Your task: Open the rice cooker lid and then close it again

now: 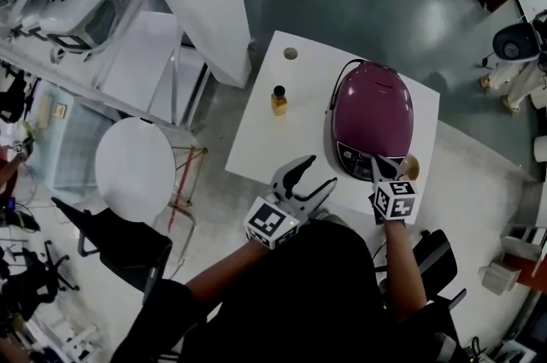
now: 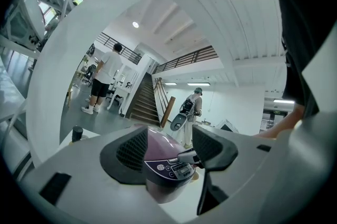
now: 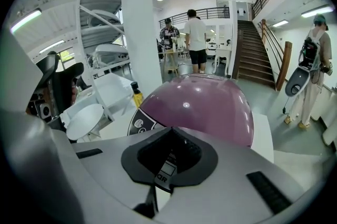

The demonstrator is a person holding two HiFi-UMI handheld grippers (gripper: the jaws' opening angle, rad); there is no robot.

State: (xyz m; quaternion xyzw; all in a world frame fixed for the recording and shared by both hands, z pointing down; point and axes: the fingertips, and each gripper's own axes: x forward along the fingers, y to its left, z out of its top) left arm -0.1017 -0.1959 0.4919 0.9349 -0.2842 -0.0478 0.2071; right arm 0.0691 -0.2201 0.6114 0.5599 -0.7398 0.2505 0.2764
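Right gripper (image 1: 379,169), jaws pressed together and empty, has its tips right by the front control panel of the one glossy, domed purple rice cooker (image 1: 373,109). The cooker's lid is down, and it sits by the square white table's (image 1: 299,131) right edge. Left of the cooker, over bare tabletop, the left gripper (image 1: 313,175) gapes wide. One small yellow bottle (image 1: 279,100) stands farther left.

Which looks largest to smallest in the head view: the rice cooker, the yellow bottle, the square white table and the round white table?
1. Square white table.
2. Rice cooker and round white table: about alike, and their distances from the camera may differ, so unranked.
3. Yellow bottle.
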